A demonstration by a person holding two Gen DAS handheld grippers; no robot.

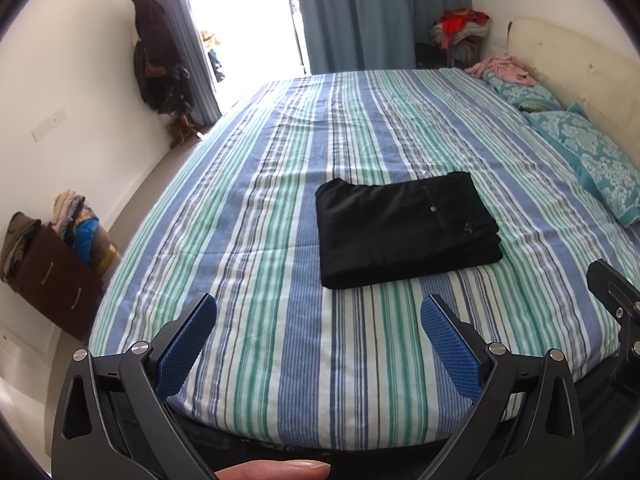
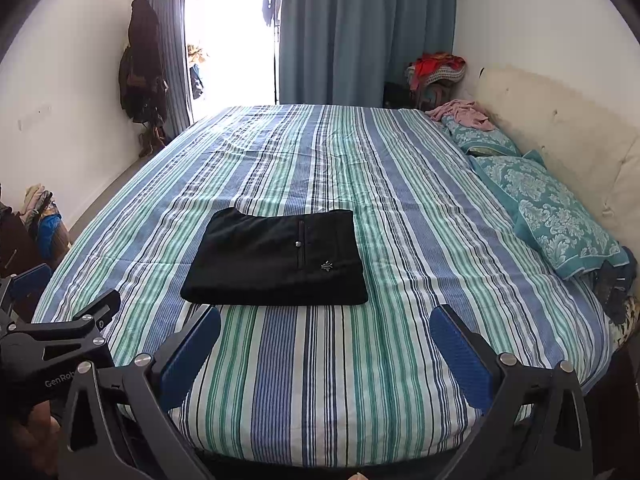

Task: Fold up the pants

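Black pants (image 1: 404,228) lie folded into a neat rectangle on the striped bed (image 1: 280,184), a small button and emblem facing up; they also show in the right wrist view (image 2: 276,260). My left gripper (image 1: 318,308) is open and empty, held above the near edge of the bed, short of the pants. My right gripper (image 2: 325,318) is open and empty, just in front of the pants' near edge. Part of the right gripper shows at the right edge of the left wrist view (image 1: 616,300), and the left gripper at the lower left of the right wrist view (image 2: 60,332).
Two teal patterned pillows (image 2: 560,216) and a pink garment (image 2: 464,114) lie along the cream headboard (image 2: 560,128) on the right. A brown drawer unit with piled clothes (image 1: 52,264) stands left of the bed. Dark coats hang on the left wall (image 1: 156,56). Blue curtains (image 2: 360,32) hang behind.
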